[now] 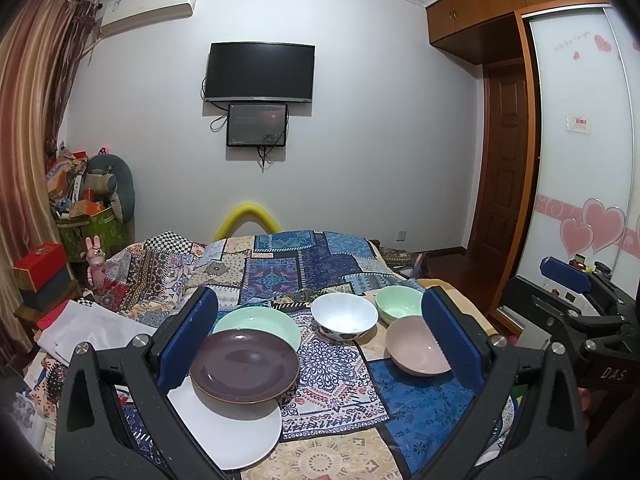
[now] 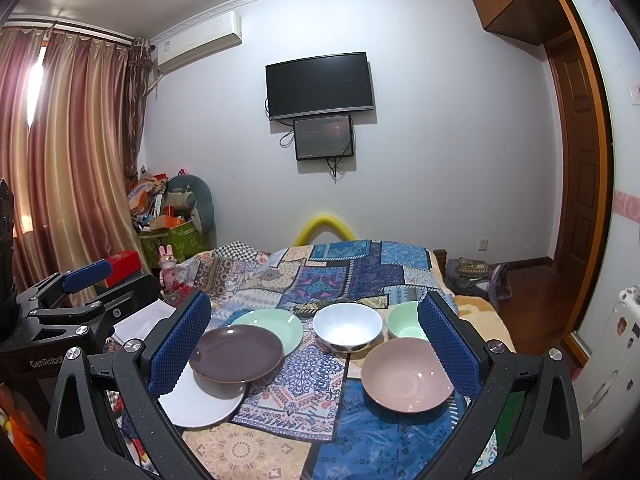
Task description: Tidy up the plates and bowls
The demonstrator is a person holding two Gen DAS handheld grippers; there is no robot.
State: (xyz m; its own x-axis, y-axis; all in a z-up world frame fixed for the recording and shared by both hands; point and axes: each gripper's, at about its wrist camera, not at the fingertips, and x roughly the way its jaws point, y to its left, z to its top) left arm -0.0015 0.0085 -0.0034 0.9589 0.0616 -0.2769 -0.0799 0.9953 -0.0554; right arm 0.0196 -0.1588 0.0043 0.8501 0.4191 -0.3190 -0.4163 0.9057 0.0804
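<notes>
Both claws are spread wide and holding nothing: the left claw (image 1: pixel 320 336) and the right claw (image 2: pixel 314 340) just hang over the near end of the quilt (image 2: pixel 360 276), side by side.

Plates sit on the left: a purple plate (image 2: pixel 236 354) resting partly on a white plate (image 2: pixel 204 404), with a green plate (image 2: pixel 276 328) touching its far edge. Bowls sit on the right: a white bowl (image 2: pixel 347 326), a small green bowl (image 2: pixel 404 326) just beside it, and a pink bowl (image 2: pixel 406 376) nearest.

My worry is the surface. It looks like a soft, lumpy bed, so anything nudged could tip or slide. That purple plate is perched half on the white one, and I'd guess a grab at its rim rocks it. Glazed rims are slick too, so a shallow pinch may slip.

The white plate looks close to the near left edge of the quilt, so pushing it that way seems risky. Open room is the patch between plates and bowls, plus the far half of the quilt. Also, the claws are close together, so they could bump.
</notes>
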